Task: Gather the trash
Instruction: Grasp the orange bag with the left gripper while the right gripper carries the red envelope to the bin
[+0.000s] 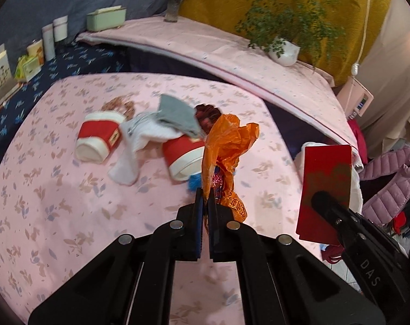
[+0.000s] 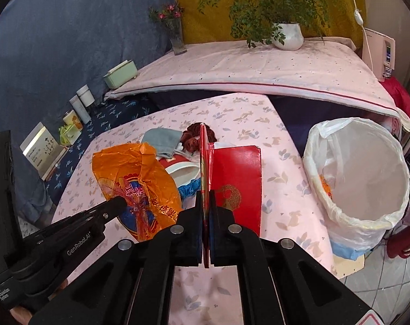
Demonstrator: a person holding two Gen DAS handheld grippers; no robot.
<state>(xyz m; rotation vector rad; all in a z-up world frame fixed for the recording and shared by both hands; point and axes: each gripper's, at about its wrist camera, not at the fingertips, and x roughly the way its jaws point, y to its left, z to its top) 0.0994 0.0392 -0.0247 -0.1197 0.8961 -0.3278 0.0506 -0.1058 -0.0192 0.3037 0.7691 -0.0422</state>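
Note:
My left gripper (image 1: 205, 197) is shut on an orange plastic wrapper (image 1: 228, 146), held above the pink tablecloth; the wrapper also shows in the right wrist view (image 2: 134, 178). My right gripper (image 2: 205, 197) is shut on a flat red envelope (image 2: 237, 184), which also shows in the left wrist view (image 1: 326, 187) at the right. A white-lined trash bin (image 2: 361, 173) stands off the table's right edge, to the right of the envelope. On the table lie two red-and-white paper cups (image 1: 99, 138) (image 1: 183, 157), a white sock (image 1: 134, 146) and a grey cloth (image 1: 175, 116).
A pink-covered shelf (image 2: 259, 67) behind the table holds a potted plant (image 2: 287, 36), a flower vase (image 2: 176, 38) and a green box (image 2: 121, 74). Jars and packets (image 2: 77, 108) stand on the blue cloth at the left. Clothes (image 1: 389, 184) are piled at the right.

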